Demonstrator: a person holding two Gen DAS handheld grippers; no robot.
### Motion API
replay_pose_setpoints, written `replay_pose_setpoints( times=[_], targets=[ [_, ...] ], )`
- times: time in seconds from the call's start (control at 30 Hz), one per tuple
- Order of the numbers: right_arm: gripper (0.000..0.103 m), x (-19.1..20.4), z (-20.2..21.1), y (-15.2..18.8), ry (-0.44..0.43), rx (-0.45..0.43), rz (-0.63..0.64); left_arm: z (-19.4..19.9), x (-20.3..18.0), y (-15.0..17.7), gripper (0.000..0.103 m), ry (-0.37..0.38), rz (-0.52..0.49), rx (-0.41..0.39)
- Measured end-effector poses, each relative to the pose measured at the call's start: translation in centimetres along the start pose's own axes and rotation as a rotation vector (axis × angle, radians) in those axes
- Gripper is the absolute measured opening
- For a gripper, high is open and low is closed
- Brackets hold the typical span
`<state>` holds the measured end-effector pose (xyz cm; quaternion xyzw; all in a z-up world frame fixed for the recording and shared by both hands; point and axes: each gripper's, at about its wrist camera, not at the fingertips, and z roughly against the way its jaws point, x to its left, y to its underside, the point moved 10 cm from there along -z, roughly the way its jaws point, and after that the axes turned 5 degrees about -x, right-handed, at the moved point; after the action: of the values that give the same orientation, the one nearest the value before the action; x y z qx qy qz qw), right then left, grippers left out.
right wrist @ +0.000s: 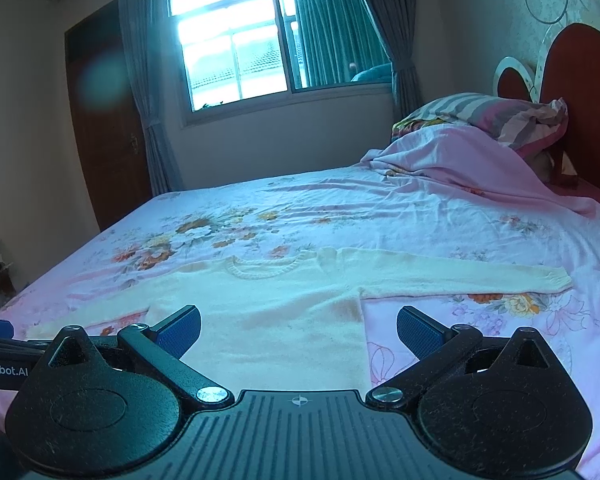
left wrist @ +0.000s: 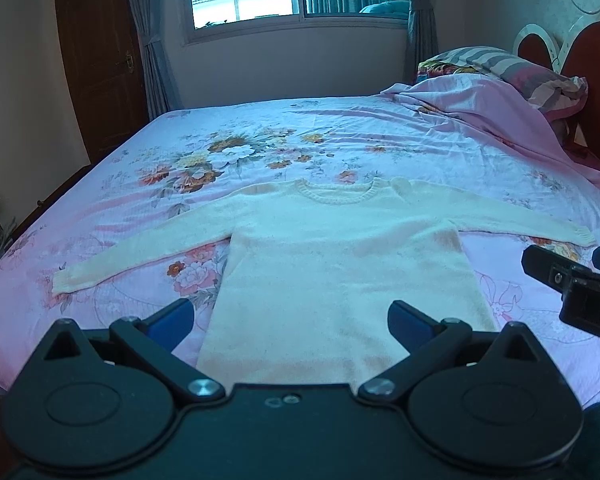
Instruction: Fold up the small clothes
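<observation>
A wide bed (left wrist: pixel 340 128) fills both views, covered with a pink and lilac floral sheet. A window (right wrist: pixel 236 40) with grey curtains sits on the far wall, a dark door (left wrist: pixel 100 60) to its left, and striped pillows (left wrist: pixel 512 68) lie heaped under a pink cover by the red headboard on the right.

A cream sweater (left wrist: pixel 340 272) lies flat on the sheet at the near side of the bed, front up, its neck (left wrist: pixel 334 192) toward the window and its hem toward the cameras. Both sleeves are spread straight out sideways; the left cuff (left wrist: pixel 66 280) and the right cuff (right wrist: pixel 556 280) lie well apart from the body.

The left gripper (left wrist: pixel 292 320) hovers just above the hem with its blue-padded jaws spread wide, gripping nothing. The right gripper (right wrist: pixel 298 328) hovers near the sweater's right edge below the armpit, likewise wide apart and empty.

No fold appears to have been made. The knit looks soft, light and limp, fuzzy rather than slippery, so it should drape and sag when lifted and may drag the sheet with it. Good places to pinch seem to be a cuff or a shoulder seam, taking only the sweater's layers, to bring a sleeve across the body.
</observation>
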<state>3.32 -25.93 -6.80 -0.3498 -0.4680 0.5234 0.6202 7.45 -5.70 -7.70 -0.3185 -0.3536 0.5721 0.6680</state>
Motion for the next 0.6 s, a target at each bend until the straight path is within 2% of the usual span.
replay_pose_setpoints(
  times=[0.43,0.6],
  targets=[
    [0.103,-0.1,-0.5,0.2,0.005,0.008,0.003,-0.6,0.0,0.5,0.102,0.001,0.010,0.011],
    [0.103,-0.1,-1.0,0.6,0.014,0.012,0.016,-2.1,1.4,1.0,0.102,0.008,0.062,0.040]
  ],
)
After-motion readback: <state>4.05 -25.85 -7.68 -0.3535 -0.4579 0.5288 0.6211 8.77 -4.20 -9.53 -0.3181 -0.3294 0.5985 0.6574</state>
